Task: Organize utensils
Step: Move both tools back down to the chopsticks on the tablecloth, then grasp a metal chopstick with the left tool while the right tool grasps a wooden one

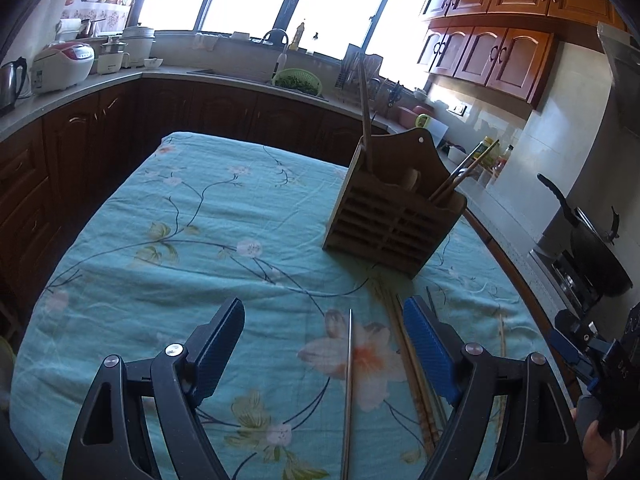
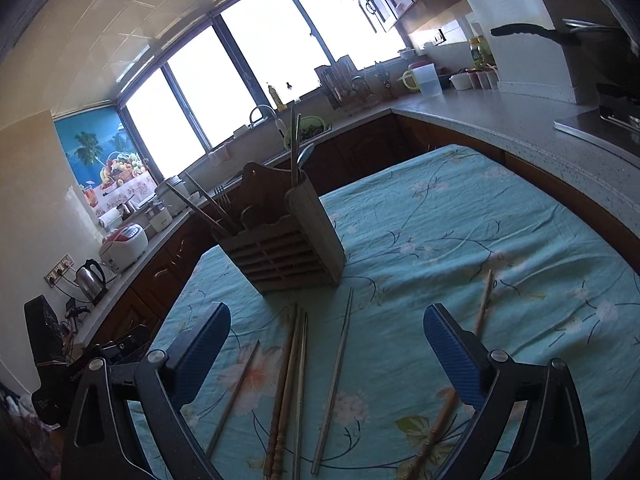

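Observation:
A wooden utensil holder [image 1: 394,216] [image 2: 282,236] stands on the floral teal tablecloth [image 1: 180,240] [image 2: 440,220], with chopsticks and a spoon sticking up from it. Loose chopsticks lie flat on the cloth in front of it. My left gripper [image 1: 324,322] is open above a metal chopstick [image 1: 349,384]; wooden chopsticks [image 1: 416,372] lie by its right finger. My right gripper [image 2: 326,328] is open, hovering over a pair of wooden chopsticks [image 2: 286,392] and a metal chopstick [image 2: 336,376]. Another metal one [image 2: 234,394] lies left, and a wooden chopstick [image 2: 480,312] passes behind the right finger.
Dark wooden cabinets and a grey countertop [image 2: 520,120] wrap around the table. A rice cooker [image 1: 62,66] and kettle [image 2: 91,280] stand on the counter, a wok [image 1: 596,256] sits on the stove at right. The other gripper [image 1: 592,352] shows at the right edge of the left wrist view.

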